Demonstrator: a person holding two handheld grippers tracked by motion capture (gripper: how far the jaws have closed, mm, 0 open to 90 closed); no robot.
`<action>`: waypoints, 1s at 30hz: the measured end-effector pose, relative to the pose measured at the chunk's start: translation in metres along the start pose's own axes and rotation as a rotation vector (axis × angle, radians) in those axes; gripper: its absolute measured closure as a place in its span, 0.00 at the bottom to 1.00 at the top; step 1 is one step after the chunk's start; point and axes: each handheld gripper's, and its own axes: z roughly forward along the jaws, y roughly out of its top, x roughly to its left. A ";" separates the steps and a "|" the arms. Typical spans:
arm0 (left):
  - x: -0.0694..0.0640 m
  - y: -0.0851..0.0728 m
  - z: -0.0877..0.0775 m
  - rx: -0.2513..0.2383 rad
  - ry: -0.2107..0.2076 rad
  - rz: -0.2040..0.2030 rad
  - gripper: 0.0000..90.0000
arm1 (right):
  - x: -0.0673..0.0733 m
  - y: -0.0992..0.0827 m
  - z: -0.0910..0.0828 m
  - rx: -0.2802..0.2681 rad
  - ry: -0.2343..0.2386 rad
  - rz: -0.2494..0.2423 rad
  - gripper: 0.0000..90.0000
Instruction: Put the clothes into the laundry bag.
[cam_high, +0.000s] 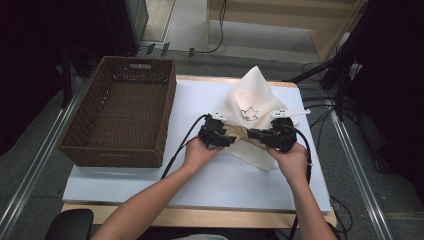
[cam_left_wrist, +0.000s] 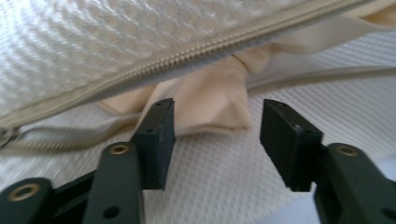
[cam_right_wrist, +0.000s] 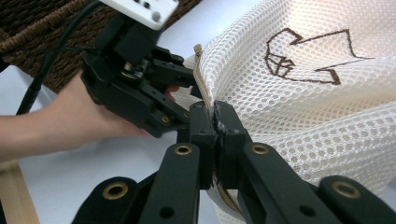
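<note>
Right gripper: jaws pressed together, pinching the zippered edge of the mesh laundry bag. Left gripper: jaws spread apart, nothing between them; cream cloth lies just ahead of its tips, inside the bag's open zipper. Mesh laundry bag: white, brown embroidered motif, rising ahead of both grippers on the white table mat. Wicker basket: brown, well off to the left gripper's outer side.
</note>
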 end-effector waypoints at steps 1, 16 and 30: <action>0.000 0.000 0.003 0.002 -0.001 -0.005 0.47 | -0.001 0.000 0.000 0.002 0.000 0.002 0.99; 0.003 0.016 0.013 0.027 0.076 0.004 0.90 | -0.003 -0.002 0.000 -0.002 0.002 0.012 0.99; -0.016 0.037 0.036 -0.122 0.042 -0.029 0.91 | -0.006 -0.001 -0.001 0.007 -0.001 0.029 0.99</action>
